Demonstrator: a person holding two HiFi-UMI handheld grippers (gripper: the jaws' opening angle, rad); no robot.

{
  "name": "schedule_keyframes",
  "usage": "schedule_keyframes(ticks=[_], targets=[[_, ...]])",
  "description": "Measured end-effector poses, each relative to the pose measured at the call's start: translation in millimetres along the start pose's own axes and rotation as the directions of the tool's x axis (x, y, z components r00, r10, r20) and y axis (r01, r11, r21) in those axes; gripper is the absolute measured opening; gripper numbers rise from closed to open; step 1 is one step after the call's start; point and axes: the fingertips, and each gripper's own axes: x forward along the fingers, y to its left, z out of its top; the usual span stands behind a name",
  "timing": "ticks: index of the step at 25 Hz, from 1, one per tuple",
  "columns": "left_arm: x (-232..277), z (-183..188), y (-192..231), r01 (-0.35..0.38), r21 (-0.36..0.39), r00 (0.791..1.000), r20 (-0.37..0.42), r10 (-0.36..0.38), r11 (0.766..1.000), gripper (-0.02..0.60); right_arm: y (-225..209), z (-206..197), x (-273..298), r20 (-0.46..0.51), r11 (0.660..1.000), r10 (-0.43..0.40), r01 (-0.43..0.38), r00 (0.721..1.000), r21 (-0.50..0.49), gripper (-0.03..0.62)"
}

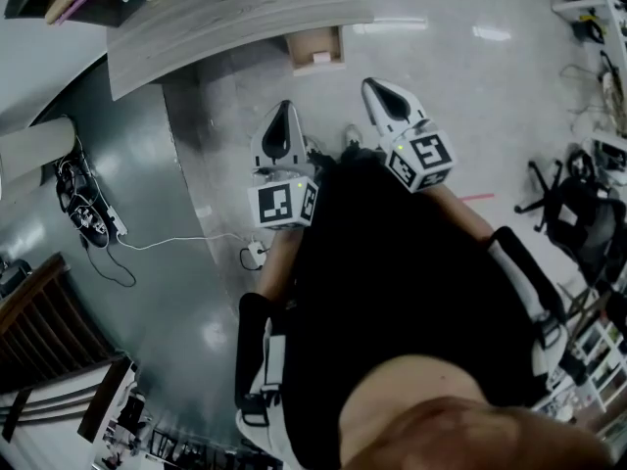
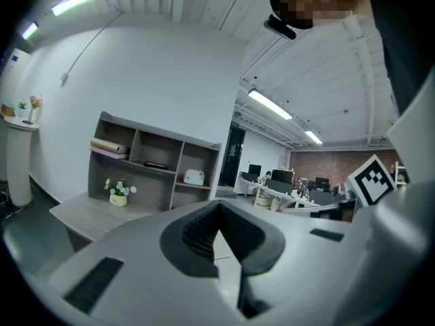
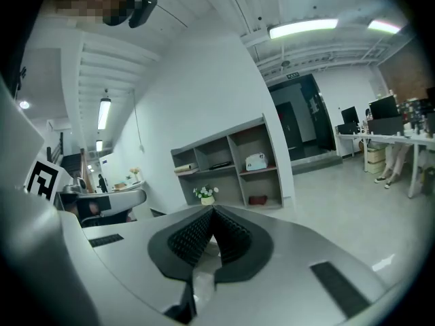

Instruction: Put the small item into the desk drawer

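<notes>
- Small item (image 1: 321, 58): pale, flat, rectangular; lies inside the open wooden drawer (image 1: 302, 45) at the counter (image 1: 225, 18) edge.
- Left gripper (image 1: 284, 114), right gripper (image 1: 378, 92): fingers together, nothing between them, short of the drawer.

Grey wood-grain desk (image 1: 235, 13), tan drawer (image 1: 315, 39), glossy pale floor (image 1: 460, 96).

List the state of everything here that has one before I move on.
Left white two-jaw gripper: shut, empty.
Right white two-jaw gripper: shut, empty.
Light wooden desk drawer: pulled open, small pinkish item inside.
White flower pot: upright on the grey wooden desk.
</notes>
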Motion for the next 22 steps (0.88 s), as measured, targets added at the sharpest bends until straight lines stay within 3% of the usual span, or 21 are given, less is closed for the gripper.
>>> schedule_keyframes(ticks=[22], targets=[[-4,-7,3,0.036,0.013,0.999,0.001,-0.036,0.999,-0.009,15,-16,2,-0.02,1.0,-0.012,0.012,1.0,0.004,-0.002]])
